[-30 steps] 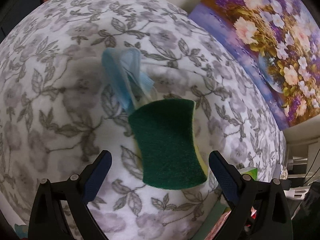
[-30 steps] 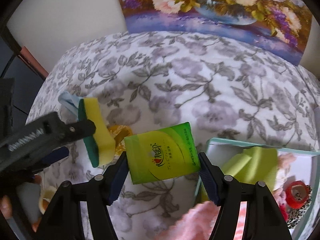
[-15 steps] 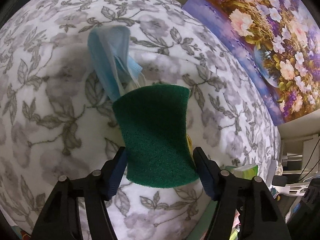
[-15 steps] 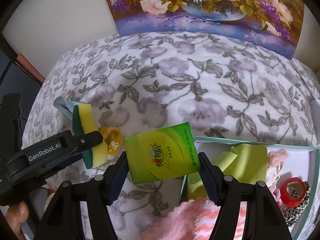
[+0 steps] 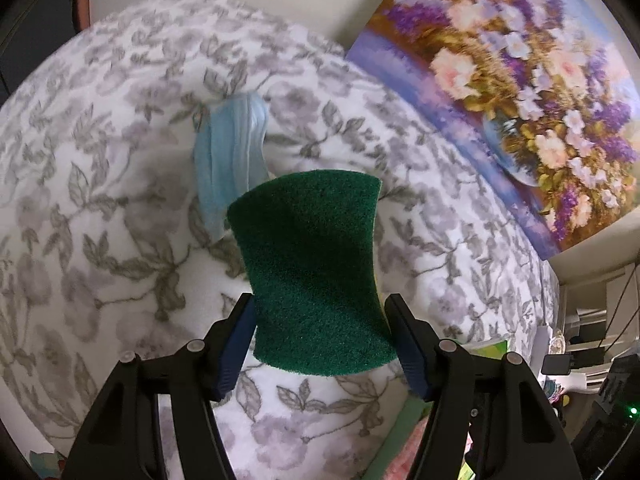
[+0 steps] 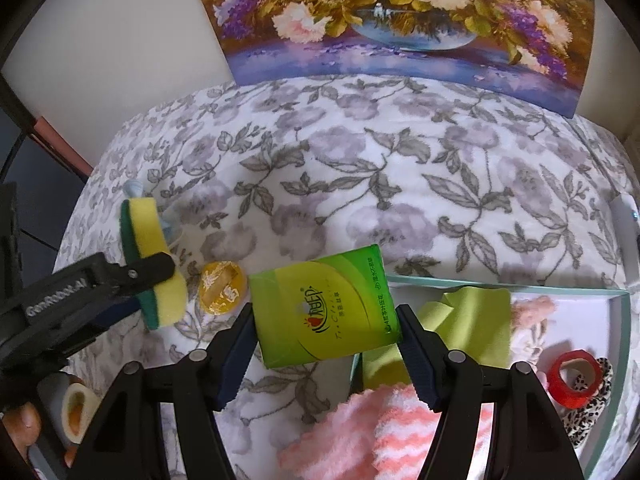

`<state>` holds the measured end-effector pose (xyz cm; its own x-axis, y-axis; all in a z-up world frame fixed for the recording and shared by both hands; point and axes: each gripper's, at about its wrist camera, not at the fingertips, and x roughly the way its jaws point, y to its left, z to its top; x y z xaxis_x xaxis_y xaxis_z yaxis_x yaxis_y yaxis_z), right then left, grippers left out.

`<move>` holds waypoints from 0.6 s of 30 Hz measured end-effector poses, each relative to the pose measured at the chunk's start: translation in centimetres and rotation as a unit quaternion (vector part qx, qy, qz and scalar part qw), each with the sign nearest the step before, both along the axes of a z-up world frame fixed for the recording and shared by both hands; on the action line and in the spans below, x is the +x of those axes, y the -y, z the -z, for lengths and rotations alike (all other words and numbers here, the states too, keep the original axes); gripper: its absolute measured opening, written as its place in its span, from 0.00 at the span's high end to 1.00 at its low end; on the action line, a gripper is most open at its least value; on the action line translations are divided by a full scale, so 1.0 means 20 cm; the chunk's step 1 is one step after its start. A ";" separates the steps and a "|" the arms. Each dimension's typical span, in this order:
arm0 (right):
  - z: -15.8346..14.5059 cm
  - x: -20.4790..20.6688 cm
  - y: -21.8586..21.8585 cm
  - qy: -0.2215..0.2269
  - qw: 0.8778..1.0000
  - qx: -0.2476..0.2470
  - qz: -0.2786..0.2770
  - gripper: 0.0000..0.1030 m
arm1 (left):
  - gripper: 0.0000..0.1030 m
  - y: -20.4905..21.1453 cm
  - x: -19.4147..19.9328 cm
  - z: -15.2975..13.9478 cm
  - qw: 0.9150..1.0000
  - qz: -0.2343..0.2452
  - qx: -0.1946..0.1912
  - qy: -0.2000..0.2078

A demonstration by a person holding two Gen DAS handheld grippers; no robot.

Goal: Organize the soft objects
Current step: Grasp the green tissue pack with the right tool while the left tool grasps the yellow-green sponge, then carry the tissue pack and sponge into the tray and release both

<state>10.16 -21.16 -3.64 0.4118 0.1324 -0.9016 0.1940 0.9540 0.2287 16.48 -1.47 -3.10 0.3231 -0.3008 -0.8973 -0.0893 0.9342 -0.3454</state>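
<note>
A floral blanket (image 6: 400, 184) fills your view. At lower right the tray (image 6: 616, 360) already holds cloths and tape. Your right gripper (image 6: 326, 344) clamps the green tissue pack (image 6: 324, 304) at centre; your left gripper (image 5: 320, 344) grips the sponge (image 5: 312, 268) — blue mask (image 5: 230, 160) upper left still waits.

A flower painting (image 6: 400, 20) is leaning against the pale wall (image 6: 120, 40) behind the floral bedspread (image 6: 360, 168). A gold round disc (image 6: 223, 288) is lying on it.
</note>
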 end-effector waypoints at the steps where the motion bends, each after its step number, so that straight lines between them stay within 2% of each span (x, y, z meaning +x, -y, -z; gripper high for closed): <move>1: -0.01 -0.01 0.01 0.002 1.000 0.001 0.002 0.32 | 0.35 0.01 -0.01 -0.04 1.000 0.004 0.001 0.008; 10: -0.14 -0.14 0.18 0.007 0.999 0.007 0.052 0.32 | 0.35 0.16 -0.16 -0.30 0.996 0.049 0.010 0.071; 14: -0.19 -0.23 0.28 0.007 0.997 0.002 0.078 0.32 | 0.35 0.28 -0.27 -0.36 0.993 0.081 0.016 0.087; 18: -0.22 -0.37 0.39 0.008 0.994 0.001 0.109 0.32 | 0.35 0.40 -0.38 -0.36 0.988 0.125 0.022 0.085</move>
